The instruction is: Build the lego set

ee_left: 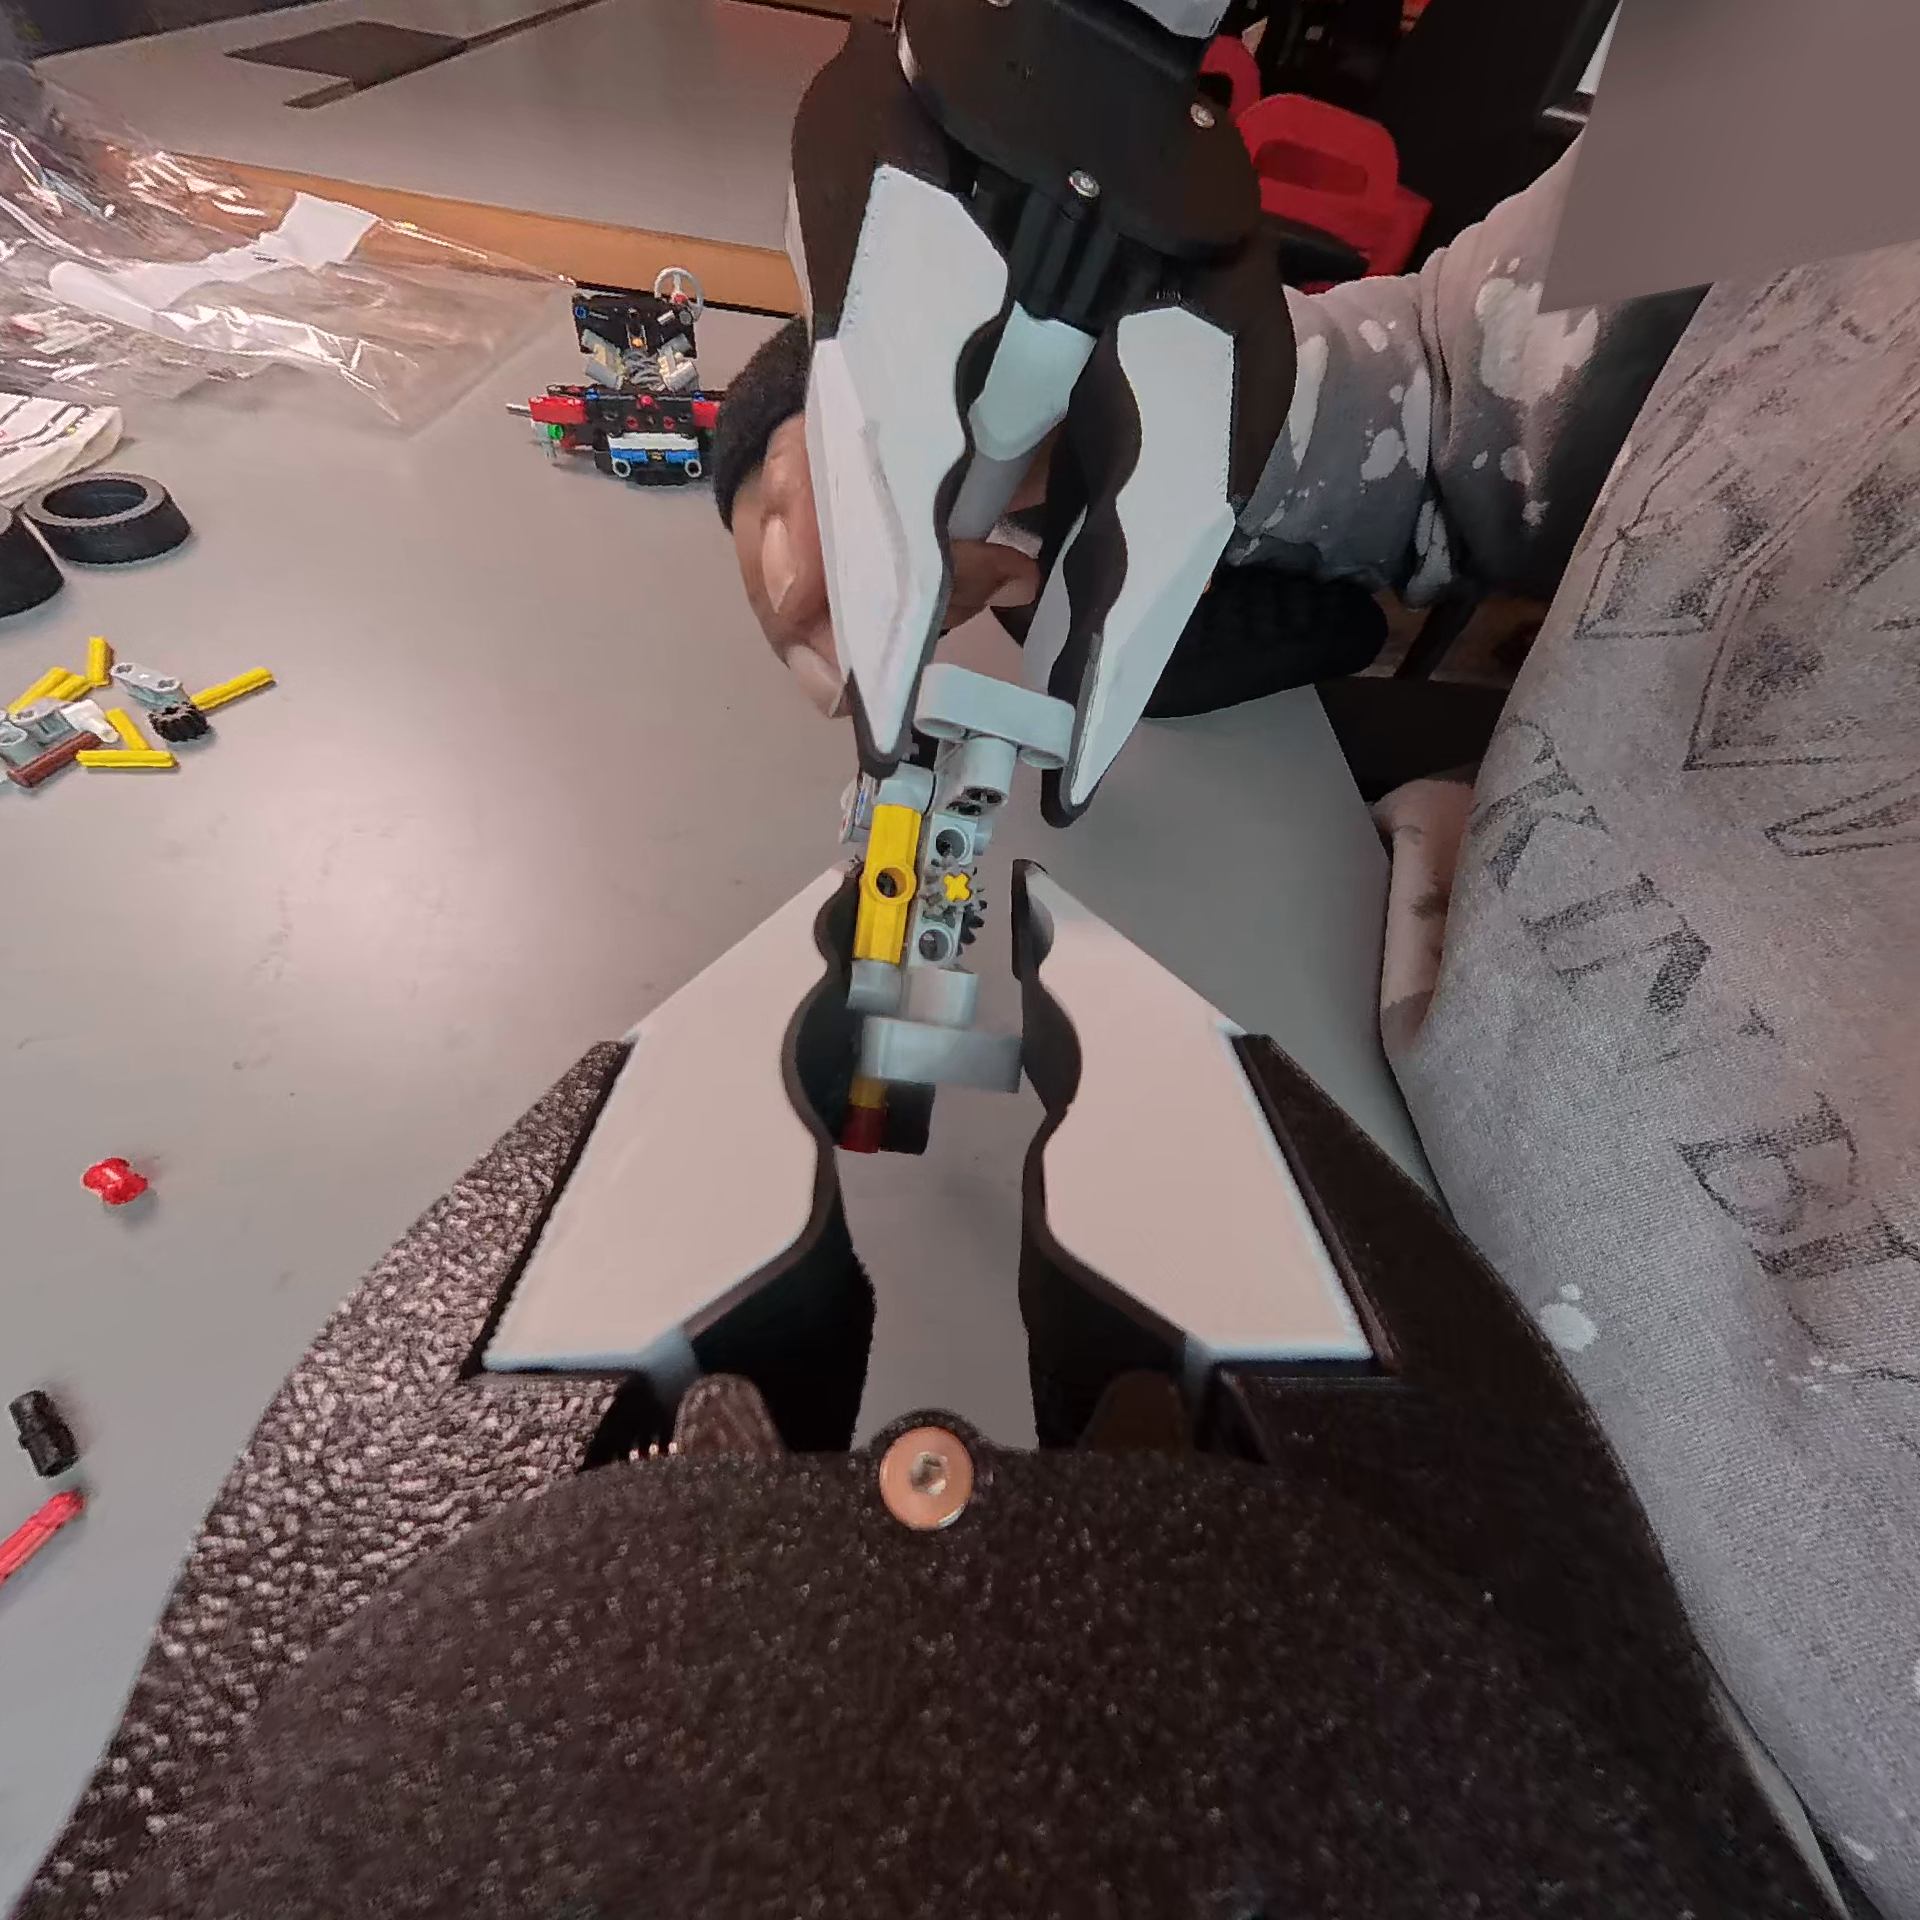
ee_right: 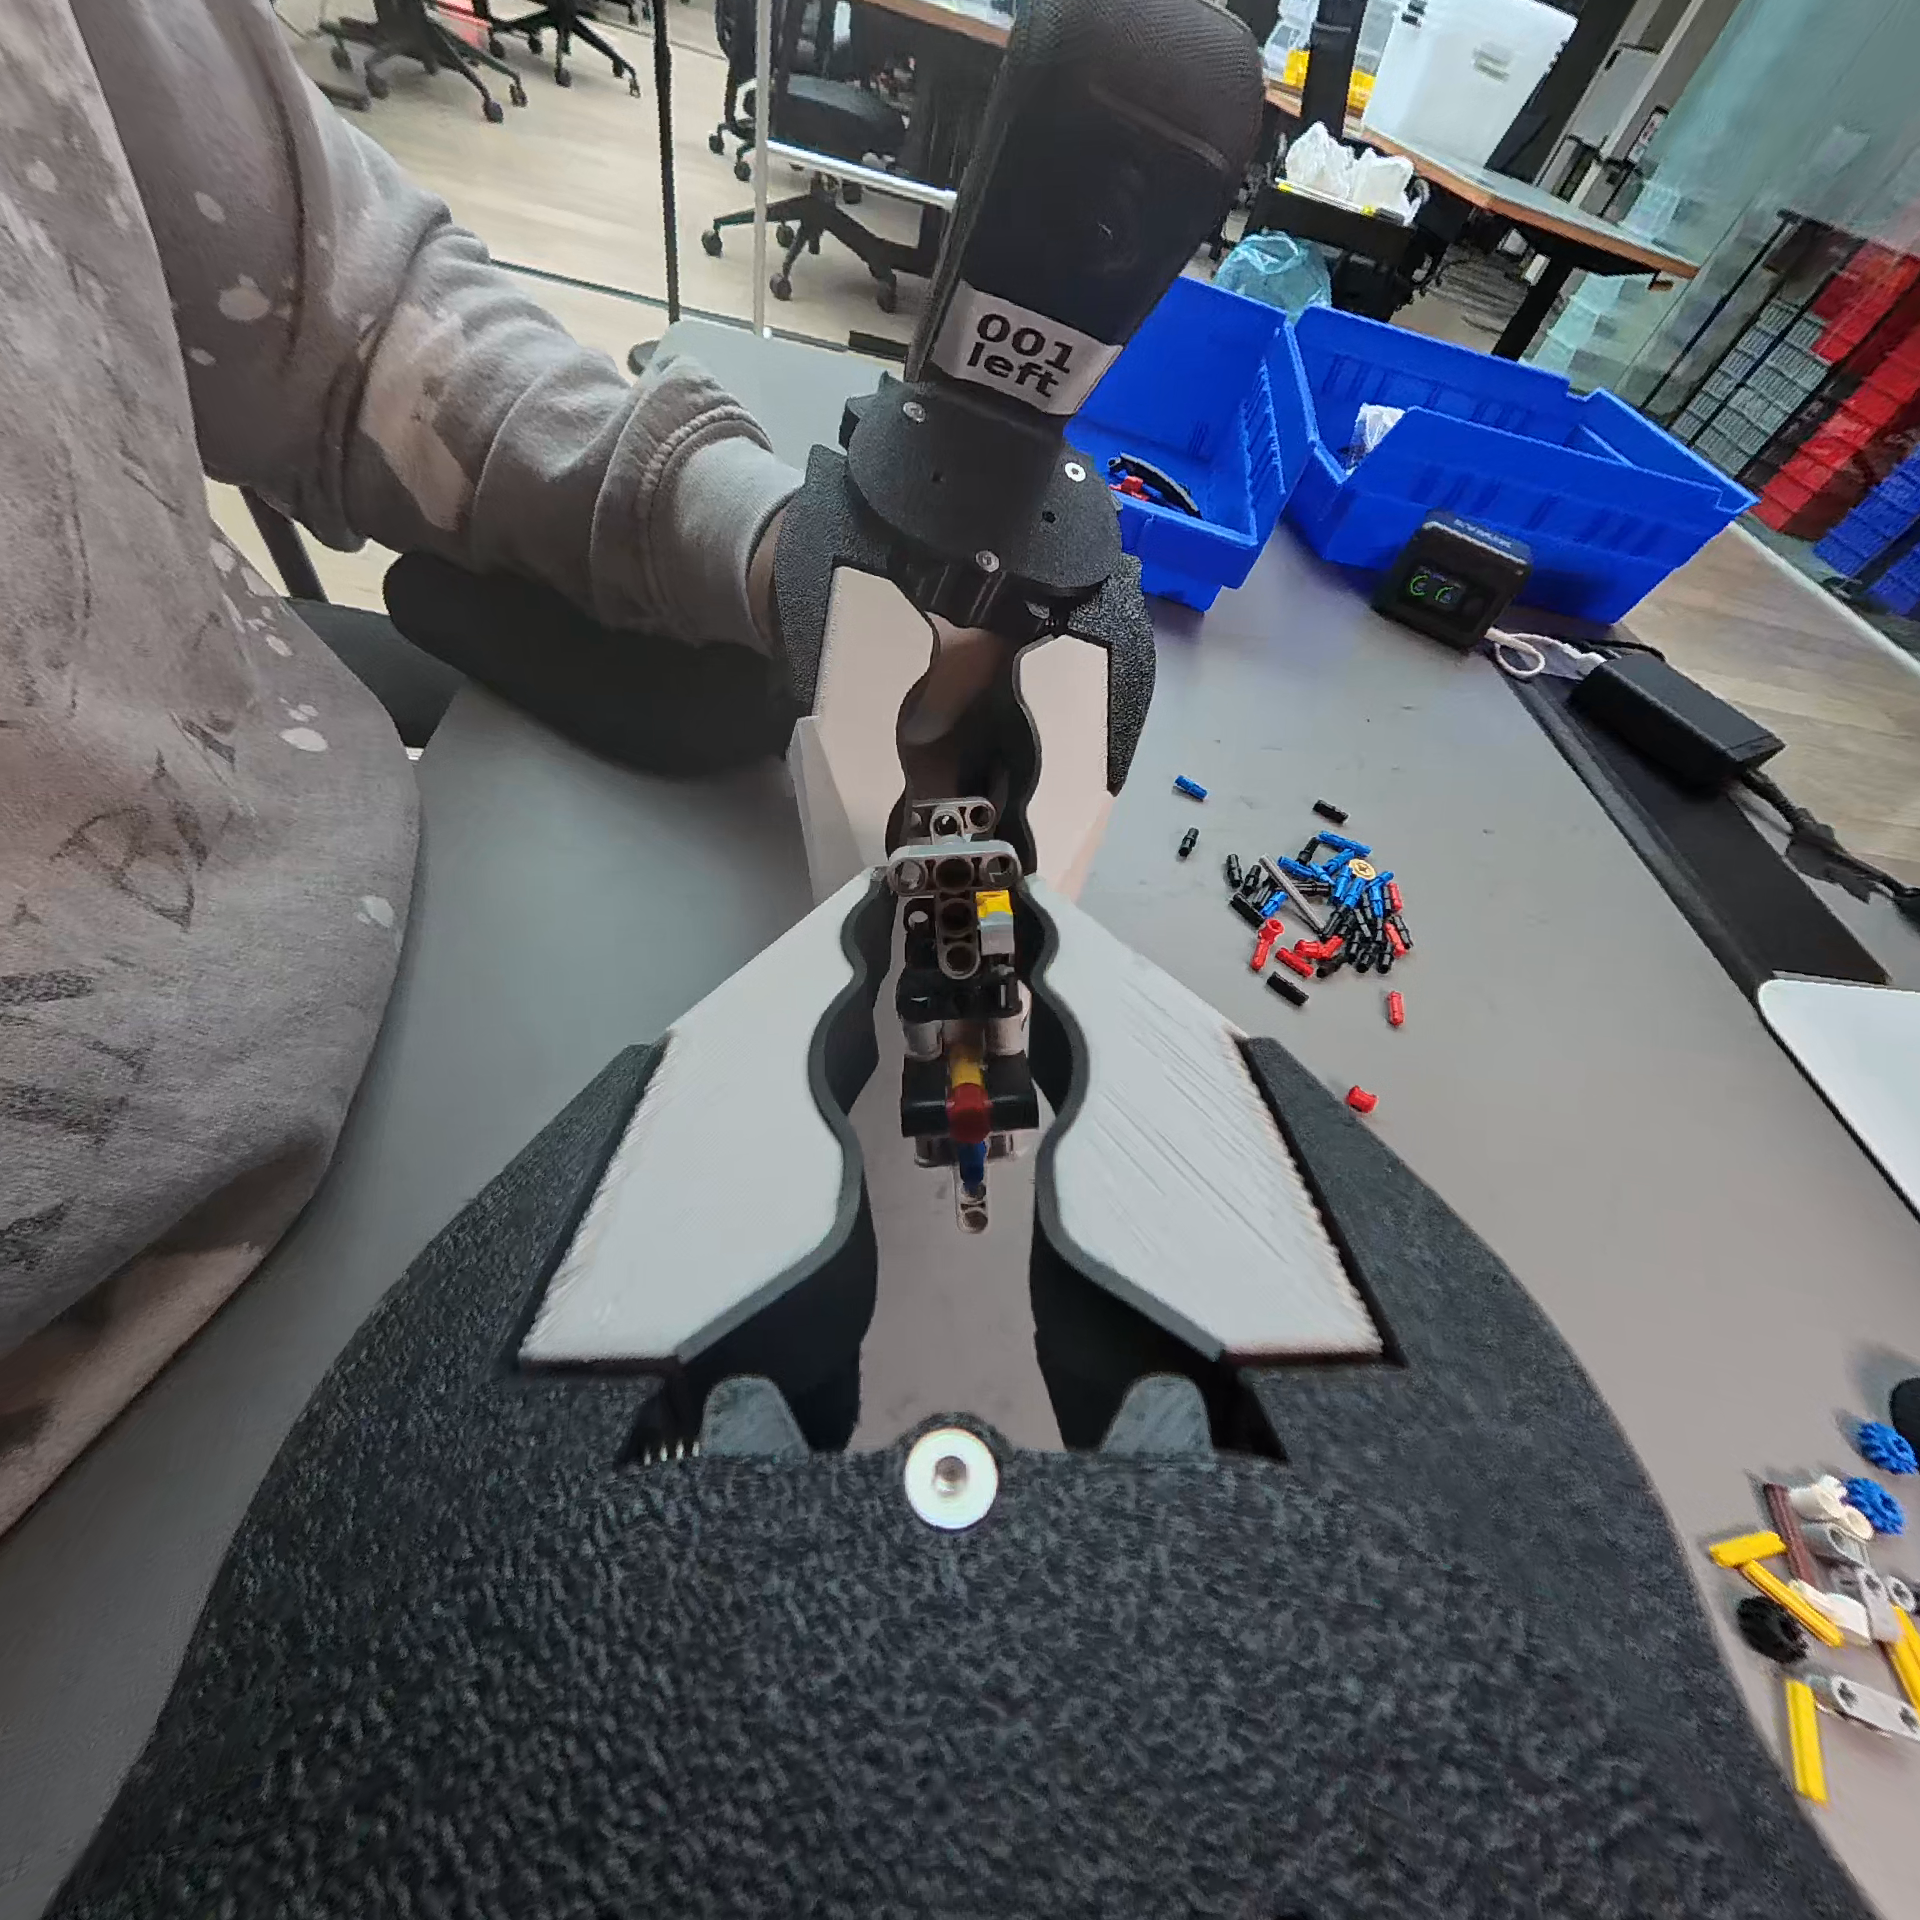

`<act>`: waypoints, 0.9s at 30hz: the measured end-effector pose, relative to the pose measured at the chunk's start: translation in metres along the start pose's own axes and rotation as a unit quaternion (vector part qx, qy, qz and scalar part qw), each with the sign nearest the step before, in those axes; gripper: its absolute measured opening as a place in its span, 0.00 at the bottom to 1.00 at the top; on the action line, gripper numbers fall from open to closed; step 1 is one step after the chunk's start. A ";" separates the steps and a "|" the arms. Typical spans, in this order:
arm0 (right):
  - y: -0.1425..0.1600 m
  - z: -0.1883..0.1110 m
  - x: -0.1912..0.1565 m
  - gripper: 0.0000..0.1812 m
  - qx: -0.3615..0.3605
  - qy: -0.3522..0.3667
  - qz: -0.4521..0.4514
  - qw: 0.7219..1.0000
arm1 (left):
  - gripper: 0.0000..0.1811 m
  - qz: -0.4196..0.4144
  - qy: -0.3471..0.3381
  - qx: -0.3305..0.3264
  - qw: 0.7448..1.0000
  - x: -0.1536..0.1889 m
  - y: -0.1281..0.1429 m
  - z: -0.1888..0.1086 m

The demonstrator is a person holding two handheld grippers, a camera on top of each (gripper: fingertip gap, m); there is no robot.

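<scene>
A small lego sub-assembly (ee_left: 914,935) of grey beams, a yellow beam, a small gear and a red-tipped axle is held above the grey table (ee_left: 416,935). My left gripper (ee_left: 935,873) is shut on its near end. My right gripper (ee_left: 977,774) comes down from above and is shut on the grey beam at its far end. In the right wrist view the same sub-assembly (ee_right: 956,987) sits between the fingers of my right gripper (ee_right: 951,883), and the left gripper (ee_right: 961,821) grips it from the far side. A hand holds each gripper.
A partly built lego model (ee_left: 634,395), black tyres (ee_left: 109,514), loose yellow and grey parts (ee_left: 114,717), a red piece (ee_left: 116,1181) and plastic bags (ee_left: 208,281) lie at the left. Blue bins (ee_right: 1455,468), a pile of pins (ee_right: 1325,914) and more parts (ee_right: 1829,1590) lie at the right. My left and right fingertips are right by each other. Left tips and right tips are each some 20 cm from the red piece (ee_left: 116,1181). My right wrist view (ee_right: 1363,1100) looks at it from another angle.
</scene>
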State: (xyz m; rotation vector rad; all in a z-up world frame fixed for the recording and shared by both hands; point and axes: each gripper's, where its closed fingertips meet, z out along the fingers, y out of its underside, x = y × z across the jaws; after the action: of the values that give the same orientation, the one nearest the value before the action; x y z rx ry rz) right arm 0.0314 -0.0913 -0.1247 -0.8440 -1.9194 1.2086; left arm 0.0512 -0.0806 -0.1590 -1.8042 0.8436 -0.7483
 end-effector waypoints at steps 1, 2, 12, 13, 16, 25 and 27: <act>0.001 0.000 -0.001 0.12 -0.002 -0.001 -0.004 1.000 | 0.15 0.000 0.000 -0.001 1.000 0.000 0.000 -0.001; 0.001 -0.001 -0.001 0.11 -0.001 -0.003 -0.005 1.000 | 0.15 0.000 0.000 0.000 1.000 0.001 -0.001 -0.001; -0.001 -0.005 0.001 0.03 0.022 -0.023 0.012 0.999 | 0.14 -0.042 0.013 0.019 0.999 0.000 -0.009 -0.006; -0.001 -0.006 0.001 0.03 0.020 -0.022 0.009 1.000 | 0.14 -0.044 0.012 0.019 0.999 -0.001 -0.009 -0.006; 0.001 -0.007 0.003 0.03 0.018 -0.024 0.012 0.999 | 0.14 -0.046 0.010 0.015 0.999 -0.002 -0.008 -0.006; 0.030 -0.029 0.031 0.03 -0.016 0.007 0.050 0.999 | 0.14 -0.066 -0.047 0.043 0.996 -0.033 -0.010 -0.039; 0.047 -0.026 0.029 0.03 -0.053 -0.002 0.052 0.997 | 0.14 -0.067 -0.065 0.036 0.995 -0.039 -0.006 -0.042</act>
State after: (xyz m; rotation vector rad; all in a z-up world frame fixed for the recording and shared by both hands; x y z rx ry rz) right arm 0.0444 -0.0390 -0.1538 -1.0095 -1.9786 1.1788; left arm -0.0031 -0.0682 -0.1443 -1.8370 0.6083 -0.7294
